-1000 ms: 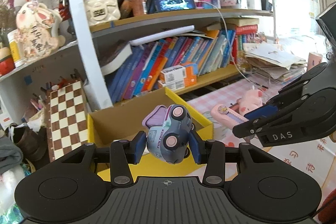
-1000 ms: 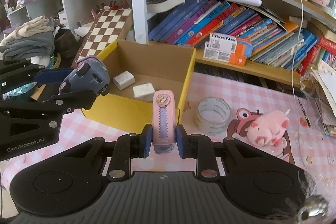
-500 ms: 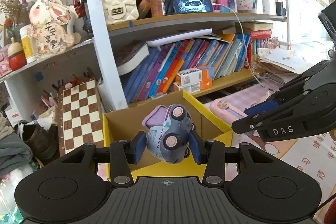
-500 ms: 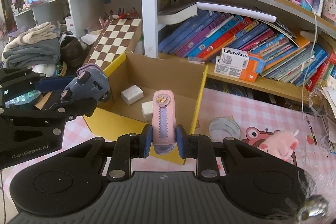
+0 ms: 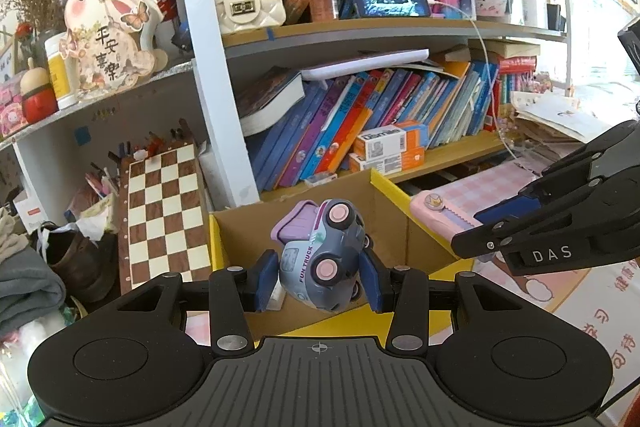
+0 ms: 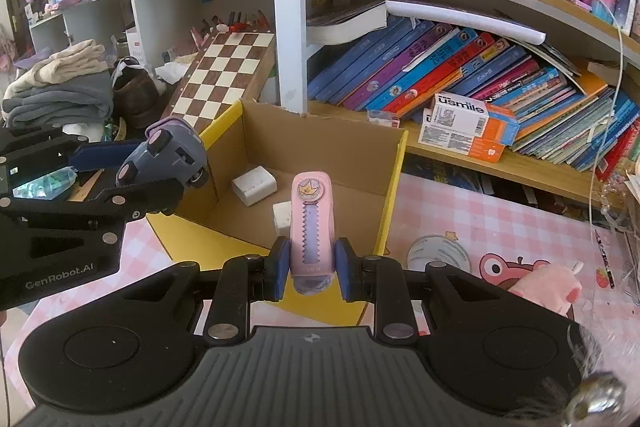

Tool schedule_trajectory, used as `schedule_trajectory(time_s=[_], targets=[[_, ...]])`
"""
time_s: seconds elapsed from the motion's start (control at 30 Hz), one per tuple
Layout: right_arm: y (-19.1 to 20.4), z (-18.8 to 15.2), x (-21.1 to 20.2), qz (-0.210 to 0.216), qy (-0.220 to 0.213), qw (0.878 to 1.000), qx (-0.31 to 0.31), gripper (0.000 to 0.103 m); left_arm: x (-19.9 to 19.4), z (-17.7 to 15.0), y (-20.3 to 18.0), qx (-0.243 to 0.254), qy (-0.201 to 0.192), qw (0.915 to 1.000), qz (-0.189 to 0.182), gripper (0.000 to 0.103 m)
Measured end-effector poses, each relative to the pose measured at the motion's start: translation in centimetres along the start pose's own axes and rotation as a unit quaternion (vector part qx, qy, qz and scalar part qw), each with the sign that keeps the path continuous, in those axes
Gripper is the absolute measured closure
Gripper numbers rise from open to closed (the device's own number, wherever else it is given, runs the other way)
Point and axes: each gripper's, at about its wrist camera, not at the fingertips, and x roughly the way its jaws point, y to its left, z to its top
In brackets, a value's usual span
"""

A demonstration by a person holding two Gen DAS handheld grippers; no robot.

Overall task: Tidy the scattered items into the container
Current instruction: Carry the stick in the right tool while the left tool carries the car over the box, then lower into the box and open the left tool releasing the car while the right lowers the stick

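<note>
My left gripper (image 5: 320,275) is shut on a grey-purple toy truck (image 5: 322,255) with pink wheels, held above the near wall of the open yellow cardboard box (image 5: 390,191). In the right wrist view the same truck (image 6: 168,155) hangs at the box's left rim. My right gripper (image 6: 311,273) is shut on a pink clip-like case (image 6: 311,223) with a zigzag slot, over the front edge of the box (image 6: 394,183). Two white blocks (image 6: 254,185) lie on the box floor. The pink case (image 5: 444,217) also shows in the left wrist view.
A tape roll (image 6: 438,255) and a pink plush pig (image 6: 544,285) lie on the pink checked table right of the box. A chessboard (image 6: 222,75) leans at the box's left. Bookshelves (image 6: 440,67) rise close behind. Folded clothes (image 6: 60,83) sit far left.
Both grippers have risen and moved nearer the box with their items still held. The box now lies more directly under them, and the tape roll and plush have slid lower right.
</note>
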Motion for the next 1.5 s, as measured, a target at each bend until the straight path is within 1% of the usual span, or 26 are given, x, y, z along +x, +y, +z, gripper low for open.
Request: schedule_trajectory(time_s=[0.43,0.73,1.17,1.5], targets=[[-0.2,2.0,3.9,0.015,0.013,1.000,-0.011,0.080,3.8,0.8,1.5,0.000,0.020,0.9998,0.005,0.061],[-0.3,3.4,7.4,0.026,0.031,0.999,-0.027,0.080,7.3,1.2,2.4,-0.002,0.044,0.9990,0.002,0.061],[0.1,3.5,11.9,0.045,0.079,0.994,-0.059,0.080,11.4,0.2,3.1,-0.003,0.086,0.9963,-0.004,0.061],[0.4,3.6,14.2,0.056,0.103,0.989,-0.085,0.080,13.7,-0.5,3.3,-0.001,0.111,0.9937,-0.009,0.060]])
